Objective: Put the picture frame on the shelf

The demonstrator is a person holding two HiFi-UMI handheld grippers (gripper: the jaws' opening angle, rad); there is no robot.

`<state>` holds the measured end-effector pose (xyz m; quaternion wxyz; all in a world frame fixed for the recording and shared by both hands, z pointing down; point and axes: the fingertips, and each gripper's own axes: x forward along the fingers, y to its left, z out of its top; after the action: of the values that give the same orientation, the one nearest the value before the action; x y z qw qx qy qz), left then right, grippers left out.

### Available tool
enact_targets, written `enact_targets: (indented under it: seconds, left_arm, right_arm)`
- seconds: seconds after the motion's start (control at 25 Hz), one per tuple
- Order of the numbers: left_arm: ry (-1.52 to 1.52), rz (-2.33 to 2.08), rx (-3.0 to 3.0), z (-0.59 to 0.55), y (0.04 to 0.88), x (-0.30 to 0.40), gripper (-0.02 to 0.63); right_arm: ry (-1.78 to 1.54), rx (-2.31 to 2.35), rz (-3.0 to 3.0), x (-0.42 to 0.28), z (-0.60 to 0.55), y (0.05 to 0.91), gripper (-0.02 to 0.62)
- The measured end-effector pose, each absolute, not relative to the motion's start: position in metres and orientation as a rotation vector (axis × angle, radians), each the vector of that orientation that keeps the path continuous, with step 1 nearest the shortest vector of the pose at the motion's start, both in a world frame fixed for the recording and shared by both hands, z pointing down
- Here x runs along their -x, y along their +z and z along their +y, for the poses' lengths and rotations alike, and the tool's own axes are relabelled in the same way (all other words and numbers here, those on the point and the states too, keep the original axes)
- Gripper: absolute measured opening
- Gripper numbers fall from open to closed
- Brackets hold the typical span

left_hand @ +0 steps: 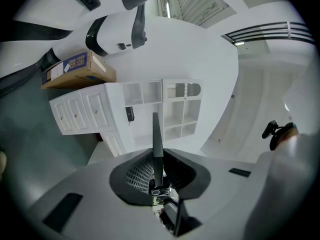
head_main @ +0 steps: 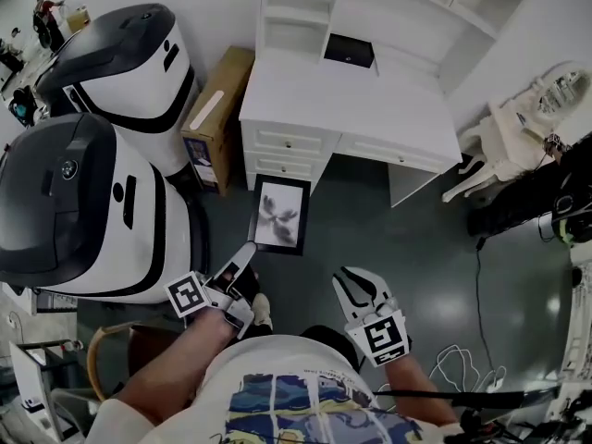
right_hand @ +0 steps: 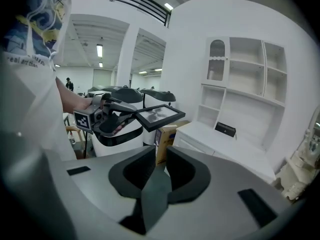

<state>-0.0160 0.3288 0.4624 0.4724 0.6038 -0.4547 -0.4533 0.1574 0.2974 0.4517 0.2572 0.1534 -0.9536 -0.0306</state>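
Looking down from my head, my left gripper (head_main: 239,265) is clamped on the near left corner of the picture frame (head_main: 279,215). The frame lies flat in the air over the floor, just short of the white tabletop (head_main: 370,100) and well below the shelf (head_main: 305,17). My right gripper (head_main: 356,285) hovers beside it with nothing in it.

In the left gripper view the frame (left_hand: 156,134) shows edge-on, a thin dark blade pinched between the pads of the left gripper (left_hand: 157,156), with the shelf (left_hand: 182,111) beyond. It looks stiff and light. Held by one corner, though, I expect it to lever down and twist, and the smooth moulding could slip.

In the right gripper view my right gripper (right_hand: 161,159) has its jaws a narrow gap apart, with only air between. Across from it the left gripper (right_hand: 117,115) carries the frame (right_hand: 159,115), glazed face up. The glazing is probably fragile, so I would grip only the border. The free far edge is where a second hold would steady it before it goes to the shelf (right_hand: 245,79).
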Motion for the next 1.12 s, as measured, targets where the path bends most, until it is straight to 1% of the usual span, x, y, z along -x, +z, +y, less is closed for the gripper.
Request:
enact_targets:
  seconds: [0.08, 0.12, 0.16, 0.32, 0.64, 0.92, 1.12]
  left_arm:
    - [-1.115, -1.093, -1.481, 0.315, 0.462, 0.033, 0.071]
    - [-1.121, -1.086, -1.477, 0.309, 0.463, 0.040, 0.071]
    - [-1.128, -1.084, -1.469, 0.305, 0.465, 0.046, 0.071]
    - [-1.137, -1.097, -1.437, 0.286, 0.475, 0.070, 0.071]
    - [-1.151, -1.148, -1.412, 0.227, 0.488, 0.111, 0.071]
    - [-1.139, -1.220, -1.395, 0.152, 0.481, 0.141, 0.071]
    - [-1.135, -1.253, -1.391, 0.090, 0.478, 0.149, 0.071]
  right_arm:
    - [-0.109, -0.429, -2.594, -0.140, 0.291, 0.450, 0.105]
    - [-0.121, -0.429, -2.593, -0.134, 0.288, 0.450, 0.104]
    - [-0.123, -0.429, -2.589, -0.129, 0.286, 0.448, 0.102]
    - [-0.091, -0.454, -2.554, -0.118, 0.266, 0.444, 0.059]
    - [-0.072, -0.382, -2.581, -0.080, 0.209, 0.453, 0.026]
    - [-0.094, -0.247, -2.621, -0.042, 0.123, 0.451, 0.025]
    - [-0.070, -0.228, -2.643, -0.041, 0.056, 0.458, 0.026]
